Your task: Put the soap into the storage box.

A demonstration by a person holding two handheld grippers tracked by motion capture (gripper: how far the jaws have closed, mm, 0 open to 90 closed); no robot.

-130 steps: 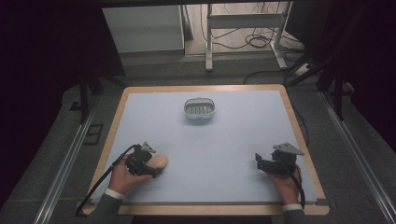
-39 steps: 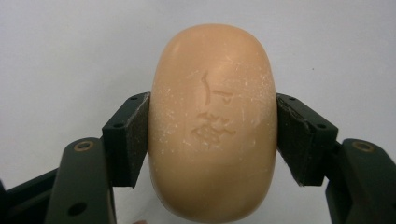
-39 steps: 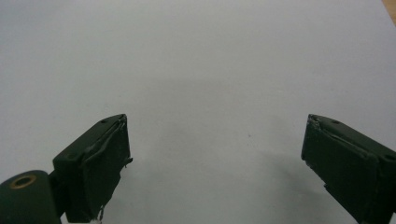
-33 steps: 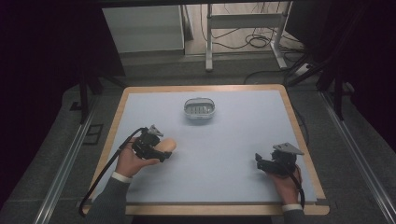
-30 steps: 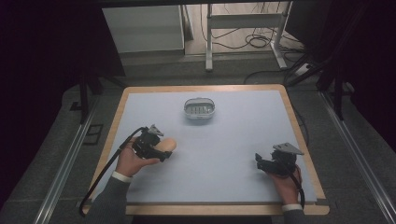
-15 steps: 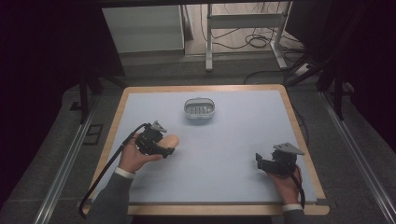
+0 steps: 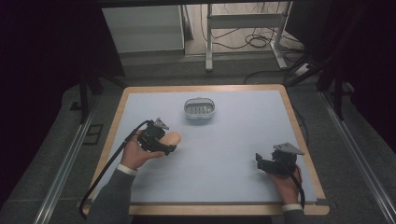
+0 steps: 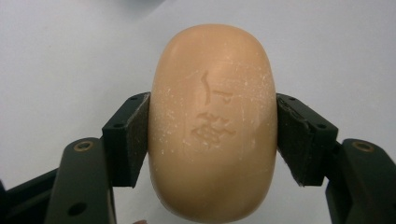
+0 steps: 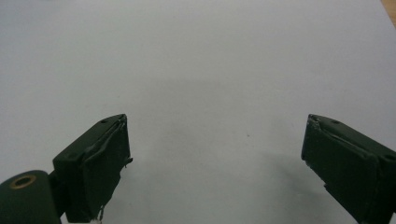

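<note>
An oval peach-coloured bar of soap (image 8: 212, 121) with a stamped mark is clamped between the two jaws of my left gripper (image 8: 212, 135). In the high view that soap (image 7: 171, 138) juts out from the left gripper (image 7: 164, 142) over the left half of the table, held above the mat. A small white oval soap dish (image 7: 199, 108) stands farther back near the middle. My right gripper (image 7: 259, 162) rests near the table's front right, and in its own view the right gripper (image 9: 215, 163) is open with bare mat between the jaws.
A pale blue-grey mat (image 7: 233, 140) covers the wooden-framed table (image 7: 299, 135). Behind the table stand a white cabinet (image 7: 142, 28) and a metal stand (image 7: 243, 21) with cables on the floor. A black cable (image 7: 109, 163) trails from the left gripper.
My left gripper has carried the soap forward and to the right, from the front left toward the dish. The right gripper has stayed in place.
</note>
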